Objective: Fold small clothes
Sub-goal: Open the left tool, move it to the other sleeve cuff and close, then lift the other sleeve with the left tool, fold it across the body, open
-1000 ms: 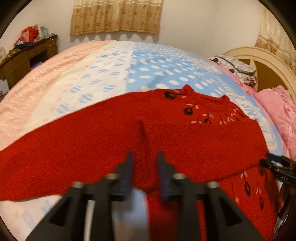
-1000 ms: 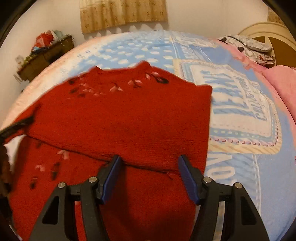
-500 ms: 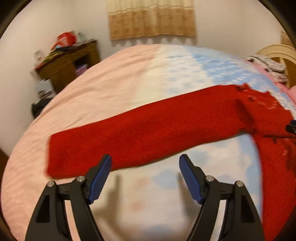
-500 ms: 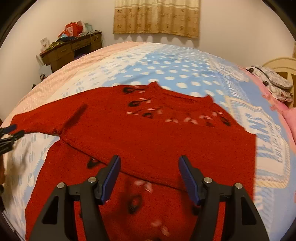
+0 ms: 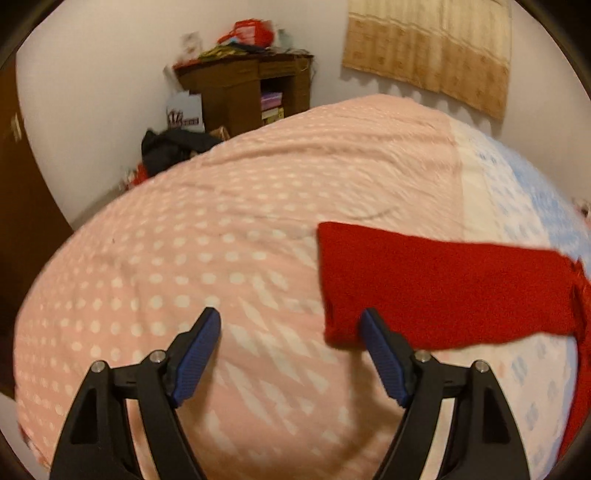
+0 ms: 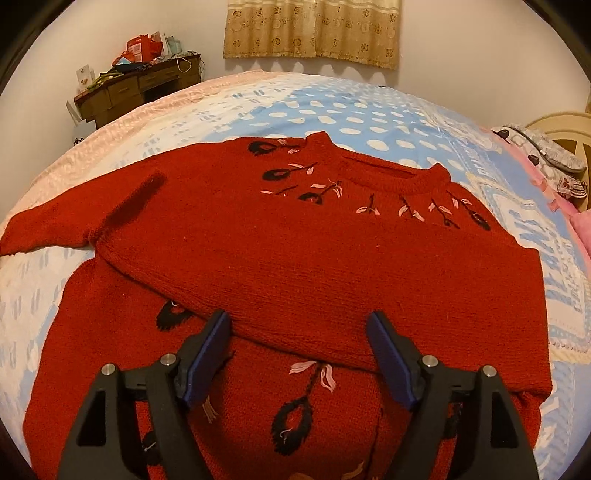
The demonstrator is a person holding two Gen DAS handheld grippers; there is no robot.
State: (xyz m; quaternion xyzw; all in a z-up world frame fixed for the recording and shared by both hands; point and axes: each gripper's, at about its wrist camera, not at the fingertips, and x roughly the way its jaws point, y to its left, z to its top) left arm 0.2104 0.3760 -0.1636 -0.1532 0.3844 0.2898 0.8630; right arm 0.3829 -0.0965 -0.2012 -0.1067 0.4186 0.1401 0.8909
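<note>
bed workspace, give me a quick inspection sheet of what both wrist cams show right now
surface: bed with a pink and blue dotted cover.
job's things: red sweater lies flat, one sleeve folded across the body; other sleeve still stretched out.
clutter: pillows near the headboard.
grippers: left gripper open, empty, beside the sleeve cuff; right gripper open, empty, over the sweater.
cables: nothing seen.
surroundings: cluttered wooden desk, curtain, dark bag on the floor.

red sweater (image 6: pixel 314 266) black-pink embroidery, pink-blue dotted bedspread (image 5: pixel 221 240)
</note>
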